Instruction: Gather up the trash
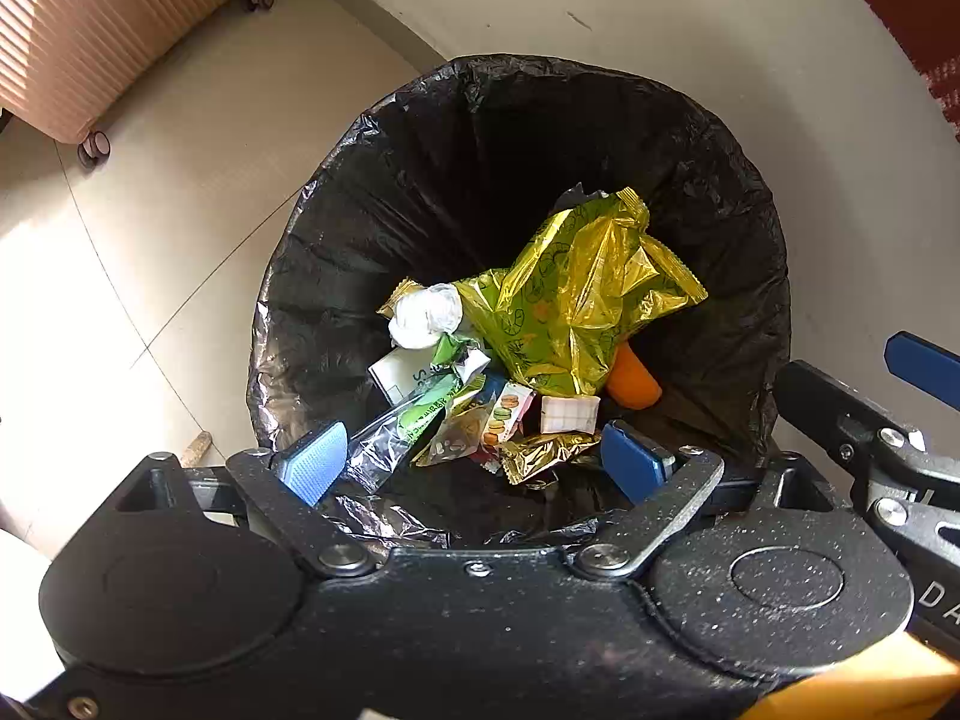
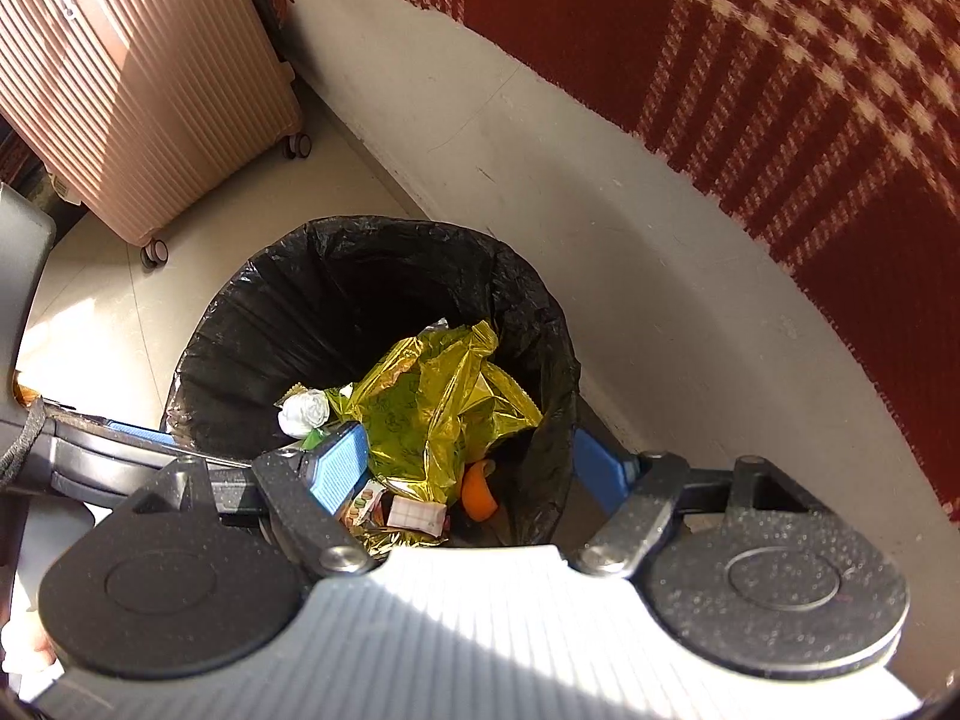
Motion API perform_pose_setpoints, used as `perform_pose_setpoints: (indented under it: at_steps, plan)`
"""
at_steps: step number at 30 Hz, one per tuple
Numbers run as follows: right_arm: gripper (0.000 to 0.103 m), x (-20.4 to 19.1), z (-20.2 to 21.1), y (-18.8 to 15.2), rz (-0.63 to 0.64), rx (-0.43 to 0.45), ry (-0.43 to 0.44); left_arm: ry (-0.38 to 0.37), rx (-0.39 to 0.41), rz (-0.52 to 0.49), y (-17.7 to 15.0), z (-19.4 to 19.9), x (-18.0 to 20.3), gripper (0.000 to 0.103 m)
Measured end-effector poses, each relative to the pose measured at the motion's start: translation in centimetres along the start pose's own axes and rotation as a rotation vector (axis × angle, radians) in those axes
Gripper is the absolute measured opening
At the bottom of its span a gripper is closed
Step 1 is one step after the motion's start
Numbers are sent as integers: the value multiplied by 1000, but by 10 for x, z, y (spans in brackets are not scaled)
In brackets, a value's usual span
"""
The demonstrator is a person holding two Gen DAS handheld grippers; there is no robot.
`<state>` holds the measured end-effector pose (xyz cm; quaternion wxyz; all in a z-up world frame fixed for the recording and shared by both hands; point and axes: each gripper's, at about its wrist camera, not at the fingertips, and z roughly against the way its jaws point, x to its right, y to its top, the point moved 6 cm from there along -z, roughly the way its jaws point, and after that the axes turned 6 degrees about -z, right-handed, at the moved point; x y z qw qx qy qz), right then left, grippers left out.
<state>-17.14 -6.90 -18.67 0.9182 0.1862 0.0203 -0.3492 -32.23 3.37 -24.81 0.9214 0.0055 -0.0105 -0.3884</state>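
While both grippers are held above the lined trash bin (image 1: 336, 276), no item is carried by either. The left gripper (image 1: 474, 462) is pointed straight down over the bin mouth with its jaws spread wide and nothing between the pads; a drop position is suggested, since anything released here would fall onto the pile. The right gripper (image 2: 474, 468) is tilted steeply downward, its jaws likewise spread apart and empty, and the bin rim is straddled at the 5 o'clock side of the opening in its own view.

The collected trash is located inside the bin. In the left wrist view, a large yellow-green foil bag (image 1: 576, 300) is seen at centre, a crumpled white tissue (image 1: 426, 315) at its 9 o'clock, an orange piece (image 1: 633, 384) at its 5 o'clock, and small wrappers (image 1: 510, 420) with a white gridded packet (image 1: 570, 414) at its 6 o'clock.

Around the bin, a pink ribbed suitcase (image 2: 132, 96) stands at 10 o'clock on the tiled floor, a pale wall base runs behind, and a red checked cloth (image 2: 780, 60) hangs at 1 o'clock. A small tan scrap (image 1: 197, 447) lies on the floor at 8 o'clock of the bin and is judged possibly uncollected. Lateral travel toward the wall is limited.
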Motion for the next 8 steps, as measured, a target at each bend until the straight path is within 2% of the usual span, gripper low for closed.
perform_pose_setpoints:
  at_steps: [8]
  plan:
    - [84,1,1,0,-11,4,-2,6,12,-12,2,3,1,93]
